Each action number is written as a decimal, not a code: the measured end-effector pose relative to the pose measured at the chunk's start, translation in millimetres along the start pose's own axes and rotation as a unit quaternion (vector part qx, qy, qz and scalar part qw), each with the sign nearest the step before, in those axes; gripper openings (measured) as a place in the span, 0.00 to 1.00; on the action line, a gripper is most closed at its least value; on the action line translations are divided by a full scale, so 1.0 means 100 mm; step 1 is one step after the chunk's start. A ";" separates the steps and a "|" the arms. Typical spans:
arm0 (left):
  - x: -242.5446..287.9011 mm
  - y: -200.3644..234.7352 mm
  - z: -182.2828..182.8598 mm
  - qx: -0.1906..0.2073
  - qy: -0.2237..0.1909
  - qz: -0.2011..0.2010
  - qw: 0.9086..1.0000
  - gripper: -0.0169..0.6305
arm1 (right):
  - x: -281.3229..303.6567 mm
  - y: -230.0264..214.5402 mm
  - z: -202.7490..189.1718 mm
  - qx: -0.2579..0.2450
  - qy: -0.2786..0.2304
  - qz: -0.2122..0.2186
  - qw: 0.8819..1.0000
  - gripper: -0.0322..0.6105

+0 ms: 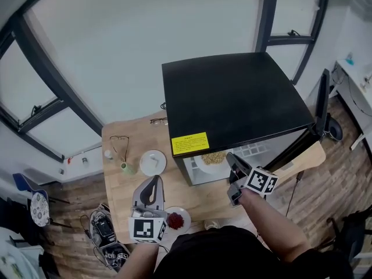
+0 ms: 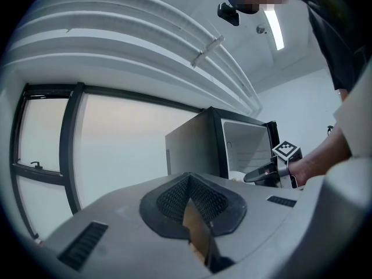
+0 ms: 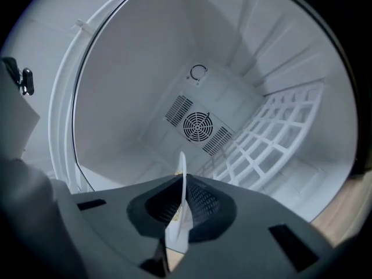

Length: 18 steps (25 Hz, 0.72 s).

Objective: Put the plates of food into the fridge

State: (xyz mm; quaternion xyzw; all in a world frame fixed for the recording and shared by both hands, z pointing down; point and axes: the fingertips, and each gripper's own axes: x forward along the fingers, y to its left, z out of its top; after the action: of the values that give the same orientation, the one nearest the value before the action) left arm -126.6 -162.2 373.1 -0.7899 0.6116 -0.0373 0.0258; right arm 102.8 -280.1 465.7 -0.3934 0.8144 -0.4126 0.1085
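Your right gripper [image 1: 231,158] is shut tight on the rim of a white plate [image 1: 200,166]. The plate has a heap of pale yellow, grainy food [image 1: 214,157] on it. It sits just inside the open front of the black fridge [image 1: 232,97], low down. In the right gripper view you see the plate from the side, as a thin white line between the jaws. Behind it are the white back wall with a round fan [image 3: 199,127] and a white wire shelf [image 3: 267,138].

The fridge stands on the right side of the wooden table [image 1: 128,132]. Its door [image 1: 321,100] is swung wide open to the right.

Your left gripper [image 1: 154,182] is over the near edge of the table, with its jaws together and nothing in them. It points level at the fridge side.

Just right of it, at the near edge, lies a second plate [image 1: 185,213]. It is small and white, with a pile of dark red food [image 1: 175,220].
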 end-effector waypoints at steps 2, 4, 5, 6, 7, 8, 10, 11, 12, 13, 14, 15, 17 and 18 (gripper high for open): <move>0.04 0.05 -0.03 -0.004 0.002 0.005 1.000 0.03 | 0.10 0.03 0.06 -0.025 0.004 -0.004 1.000 0.10; 0.07 0.10 -0.06 -0.008 0.006 0.010 1.000 0.03 | 0.19 0.02 0.09 -0.037 0.009 -0.010 0.999 0.10; 0.08 0.11 -0.07 -0.010 0.006 0.012 1.000 0.03 | 0.23 0.01 0.09 -0.038 0.012 -0.014 0.999 0.10; 0.09 0.12 -0.08 -0.012 0.006 0.013 1.000 0.03 | 0.27 -0.01 0.09 -0.038 0.014 -0.017 0.999 0.10; 0.10 0.13 -0.08 -0.012 0.006 0.015 1.000 0.03 | 0.31 -0.02 0.10 -0.039 0.016 -0.022 0.999 0.10; 0.10 0.13 -0.08 -0.012 0.006 0.016 1.000 0.03 | 0.35 -0.03 0.11 -0.040 0.017 -0.026 0.999 0.10; 0.10 0.15 -0.08 -0.011 0.006 0.019 1.000 0.03 | 0.41 -0.03 0.14 -0.045 0.021 -0.035 0.998 0.10; 0.09 0.17 -0.08 -0.010 0.006 0.023 1.000 0.03 | 0.44 -0.04 0.15 -0.048 0.024 -0.041 0.998 0.10; 0.07 0.20 -0.09 -0.011 0.008 0.027 1.000 0.03 | 0.47 -0.06 0.16 -0.052 0.028 -0.046 0.997 0.10; 0.06 0.22 -0.10 -0.012 0.010 0.031 0.999 0.03 | 0.50 -0.08 0.15 -0.059 0.033 -0.051 0.996 0.10; 0.05 0.25 -0.11 -0.014 0.011 0.035 0.999 0.03 | 0.52 -0.09 0.15 -0.072 0.038 -0.056 0.995 0.11; 0.04 0.27 -0.13 -0.015 0.013 0.039 0.999 0.03 | 0.54 -0.07 0.16 -0.093 0.043 -0.061 0.993 0.11; 0.02 0.30 -0.16 -0.017 0.016 0.046 0.999 0.03 | 0.59 -0.02 0.18 -0.150 0.056 -0.073 0.984 0.12; 0.01 0.31 -0.17 -0.018 0.018 0.050 0.998 0.03 | 0.61 -0.02 0.18 -0.176 0.065 -0.084 0.979 0.13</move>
State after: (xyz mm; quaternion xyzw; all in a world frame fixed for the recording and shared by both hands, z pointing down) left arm -157.5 -170.7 387.1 -0.7581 0.6509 -0.0392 0.0027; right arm 72.2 -336.2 464.6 -0.4460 0.8436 -0.2948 -0.0507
